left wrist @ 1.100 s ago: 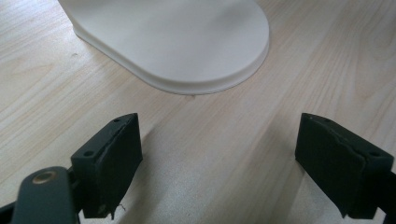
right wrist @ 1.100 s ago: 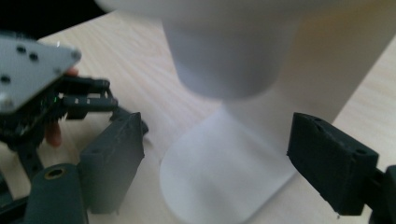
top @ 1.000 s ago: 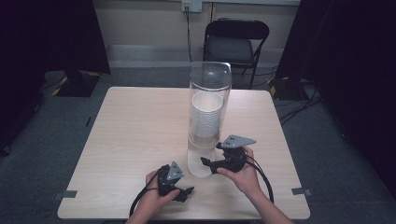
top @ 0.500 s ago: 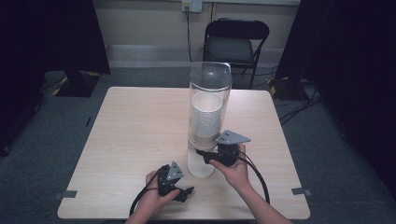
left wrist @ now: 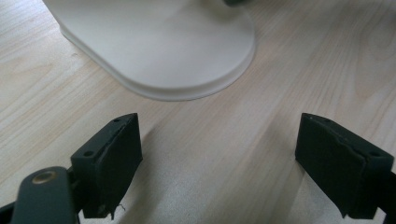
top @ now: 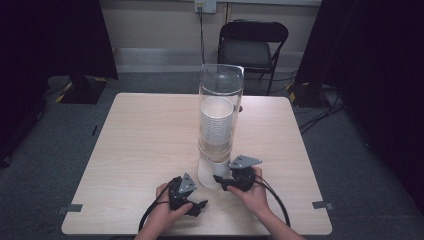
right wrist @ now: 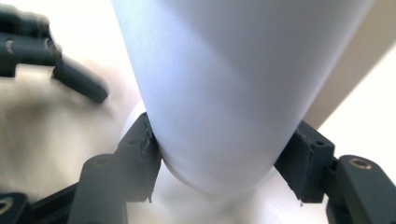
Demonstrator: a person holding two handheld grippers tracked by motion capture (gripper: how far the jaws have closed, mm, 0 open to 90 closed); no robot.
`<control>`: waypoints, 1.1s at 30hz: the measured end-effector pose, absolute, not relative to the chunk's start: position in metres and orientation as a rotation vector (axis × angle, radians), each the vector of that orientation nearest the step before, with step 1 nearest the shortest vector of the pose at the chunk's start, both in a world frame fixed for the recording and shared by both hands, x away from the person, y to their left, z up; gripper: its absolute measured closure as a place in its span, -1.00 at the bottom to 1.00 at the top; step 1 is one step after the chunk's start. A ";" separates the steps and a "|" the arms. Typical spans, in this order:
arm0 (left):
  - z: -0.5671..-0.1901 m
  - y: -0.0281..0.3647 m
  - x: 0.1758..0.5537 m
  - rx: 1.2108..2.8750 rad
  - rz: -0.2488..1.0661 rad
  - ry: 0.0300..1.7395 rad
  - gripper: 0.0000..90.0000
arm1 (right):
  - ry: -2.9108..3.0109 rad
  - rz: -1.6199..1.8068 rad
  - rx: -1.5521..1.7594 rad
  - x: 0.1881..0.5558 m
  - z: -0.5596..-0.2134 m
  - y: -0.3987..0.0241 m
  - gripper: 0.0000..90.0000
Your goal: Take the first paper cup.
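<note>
Cup dispenser (top: 220,107) stands upright near the middle of the table (top: 140,140), toward the person's edge: a tall clear tube holding a stack of white paper cups (top: 216,127), set on a white base (top: 209,175). Lowest cup (right wrist: 224,88) pokes out beneath the tube, above the base. Right gripper (top: 227,181) sits at that bottom cup; in the right gripper view its two black jaws press against opposite sides of the white cup wall, closed onto it, the cup's rounded bottom edge just between the pads (right wrist: 140,149). The right hand (top: 252,192) wraps the gripper body from behind, the grey three-cornered plate on top (tilted slightly toward the tube). Left gripper (top: 197,206) rests low on the tabletop, just left of and nearer the person than the base, held by the left hand (top: 165,212). In the left gripper view its jaws stand wide apart with nothing between them but bare wood grain; the rounded white base (left wrist: 163,51) lies just ahead of the fingertips (left wrist: 116,154), not touching. The left gripper also shows blurred at upper left of the right gripper view. Black cables trail from both grippers back toward the table's near edge. Beyond the table: a black folding chair (top: 252,47) against the far wall, dark curtains at both sides, grey carpet (top: 350,165) with tape marks.
</note>
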State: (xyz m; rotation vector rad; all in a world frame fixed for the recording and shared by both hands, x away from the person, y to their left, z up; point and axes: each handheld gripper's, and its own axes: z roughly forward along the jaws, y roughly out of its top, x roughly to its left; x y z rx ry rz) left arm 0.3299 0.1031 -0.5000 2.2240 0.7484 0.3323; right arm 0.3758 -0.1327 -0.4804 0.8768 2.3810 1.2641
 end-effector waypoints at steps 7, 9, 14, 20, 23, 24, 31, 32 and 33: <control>-0.499 0.104 0.330 2.236 0.340 0.741 -0.69 | 2.466 1.216 0.833 0.366 -0.477 -0.156 -0.20; -0.500 0.103 0.330 2.233 0.332 0.746 -0.69 | 2.447 1.213 0.846 0.367 -0.478 -0.162 -0.20; -0.500 0.103 0.330 2.232 0.334 0.746 -0.69 | 2.357 1.146 0.905 0.380 -0.482 -0.186 -0.21; -0.500 0.103 0.330 2.232 0.333 0.745 -0.69 | 2.318 1.133 1.017 0.402 -0.493 -0.195 -0.21; -0.500 0.103 0.330 2.233 0.334 0.745 -0.69 | 2.341 1.074 1.066 0.410 -0.499 -0.195 -0.22; -0.499 0.103 0.330 2.234 0.333 0.744 -0.69 | 2.326 1.087 1.057 0.410 -0.499 -0.196 -0.22; -0.500 0.103 0.330 2.233 0.333 0.744 -0.69 | 2.322 1.070 1.101 0.413 -0.499 -0.201 -0.23; -0.500 0.103 0.330 2.233 0.333 0.744 -0.69 | 2.322 1.070 1.100 0.413 -0.499 -0.202 -0.23; -0.500 0.103 0.330 2.233 0.333 0.744 -0.69 | 2.321 1.068 1.108 0.413 -0.499 -0.203 -0.23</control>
